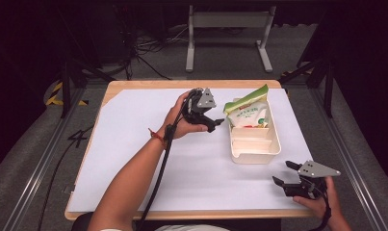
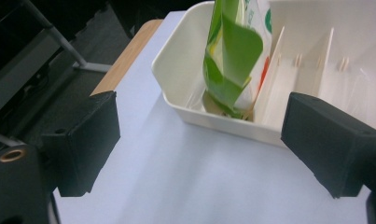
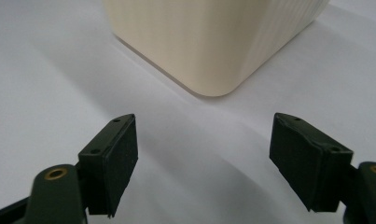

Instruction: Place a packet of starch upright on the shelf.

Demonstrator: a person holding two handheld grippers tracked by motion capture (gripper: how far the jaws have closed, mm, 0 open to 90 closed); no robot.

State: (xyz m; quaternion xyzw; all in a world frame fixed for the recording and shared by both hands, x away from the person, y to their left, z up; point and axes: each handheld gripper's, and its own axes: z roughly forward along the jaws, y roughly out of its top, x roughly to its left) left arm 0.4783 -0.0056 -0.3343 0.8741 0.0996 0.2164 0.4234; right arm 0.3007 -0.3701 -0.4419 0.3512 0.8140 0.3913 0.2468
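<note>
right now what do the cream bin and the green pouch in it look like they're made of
Cream bin: likely moulded plastic, smooth with a soft sheen, rounded corners and thin slotted dividers. Green pouch: probably flexible printed plastic film, glossy, creased and folded at the top.

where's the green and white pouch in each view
High view: the pouch stands in the far compartment of the cream tray, right of centre, just right of the left gripper.
Left gripper view: top centre, in the tray's near-left compartment.
Right gripper view: not in it.
Shared landmark: the cream tray, whose rounded corner is at top centre of the right gripper view.
</note>
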